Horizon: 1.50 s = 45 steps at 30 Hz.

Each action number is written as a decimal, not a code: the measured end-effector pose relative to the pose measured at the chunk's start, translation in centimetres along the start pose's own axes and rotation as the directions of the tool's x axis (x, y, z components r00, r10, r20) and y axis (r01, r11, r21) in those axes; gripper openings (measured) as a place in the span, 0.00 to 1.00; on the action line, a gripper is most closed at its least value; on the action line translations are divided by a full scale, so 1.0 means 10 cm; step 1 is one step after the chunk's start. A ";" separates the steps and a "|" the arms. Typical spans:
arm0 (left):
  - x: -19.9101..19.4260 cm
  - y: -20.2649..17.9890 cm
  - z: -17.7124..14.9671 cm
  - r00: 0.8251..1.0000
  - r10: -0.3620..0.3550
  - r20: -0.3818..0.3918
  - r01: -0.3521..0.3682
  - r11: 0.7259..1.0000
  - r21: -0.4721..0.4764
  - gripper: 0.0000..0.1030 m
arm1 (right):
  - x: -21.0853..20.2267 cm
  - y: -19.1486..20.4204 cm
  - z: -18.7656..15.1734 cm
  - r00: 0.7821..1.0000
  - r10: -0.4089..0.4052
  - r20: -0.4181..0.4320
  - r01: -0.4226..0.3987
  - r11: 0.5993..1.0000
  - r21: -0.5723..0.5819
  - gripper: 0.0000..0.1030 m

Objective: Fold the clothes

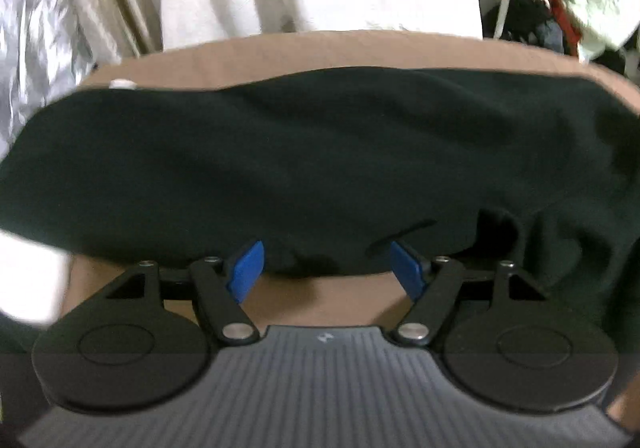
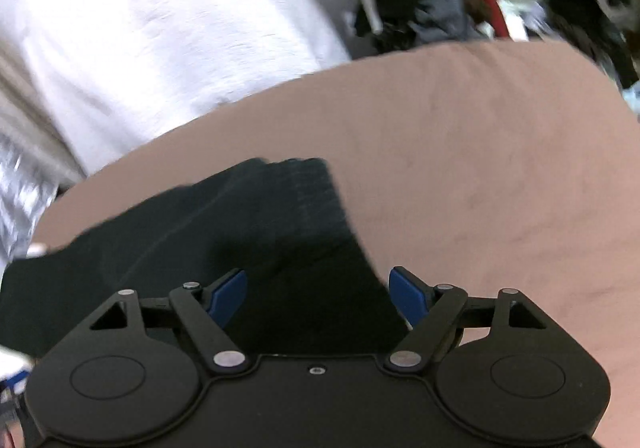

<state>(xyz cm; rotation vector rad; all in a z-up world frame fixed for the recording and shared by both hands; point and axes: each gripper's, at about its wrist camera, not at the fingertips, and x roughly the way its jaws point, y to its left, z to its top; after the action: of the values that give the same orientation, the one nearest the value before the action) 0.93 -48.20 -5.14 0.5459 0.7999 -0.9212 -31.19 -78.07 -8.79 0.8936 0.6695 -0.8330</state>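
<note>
Both jaws spread; dark garment (image 1: 304, 151) just ahead, on brown surface (image 2: 480, 167).

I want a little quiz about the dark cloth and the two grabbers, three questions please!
1. True or false: the left gripper is shut on the dark cloth.
2. What does the cloth lie on? A) a brown surface B) a metal tray C) a green carpet
3. Fill in: the pads on the right gripper fingers are ____ in colour.

Key:
1. False. Both fingers stand apart, with nothing between them.
2. A
3. blue
</note>
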 end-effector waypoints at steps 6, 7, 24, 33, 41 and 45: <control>0.16 -0.08 0.14 0.999 -0.049 0.003 0.050 0.999 -0.015 0.68 | 0.62 -0.25 -0.06 0.983 0.183 -0.002 -0.182 0.976 0.119 0.83; 0.19 -0.09 0.16 0.998 -0.057 0.005 0.057 0.998 -0.020 0.68 | 0.67 -0.24 -0.10 0.973 0.227 0.036 -0.230 0.968 0.104 0.72; -0.32 -0.25 0.56 0.982 -0.120 0.146 0.140 0.981 -0.135 0.73 | -0.26 1.62 -1.77 0.851 0.503 -0.150 -0.476 0.619 -0.625 0.40; -0.04 -0.83 0.53 0.972 -0.230 0.049 0.228 0.973 0.038 0.75 | -0.44 1.34 -1.85 0.824 0.523 -0.219 -0.554 0.659 -0.509 0.46; 0.26 -1.32 0.78 0.929 -0.369 -0.036 0.363 0.925 -0.111 0.79 | -0.61 0.48 -1.50 0.861 0.507 0.037 -0.485 0.841 -0.240 0.87; 0.28 -1.61 0.94 0.949 -0.314 -0.020 0.314 0.949 0.030 0.79 | -0.68 0.09 -1.43 0.891 0.440 0.111 -0.435 0.898 -0.061 0.84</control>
<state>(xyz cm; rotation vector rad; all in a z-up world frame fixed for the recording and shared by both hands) -8.45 -64.45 -3.05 0.4611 0.9019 -1.2266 -36.16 -63.01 -9.84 0.9093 0.3502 -0.4629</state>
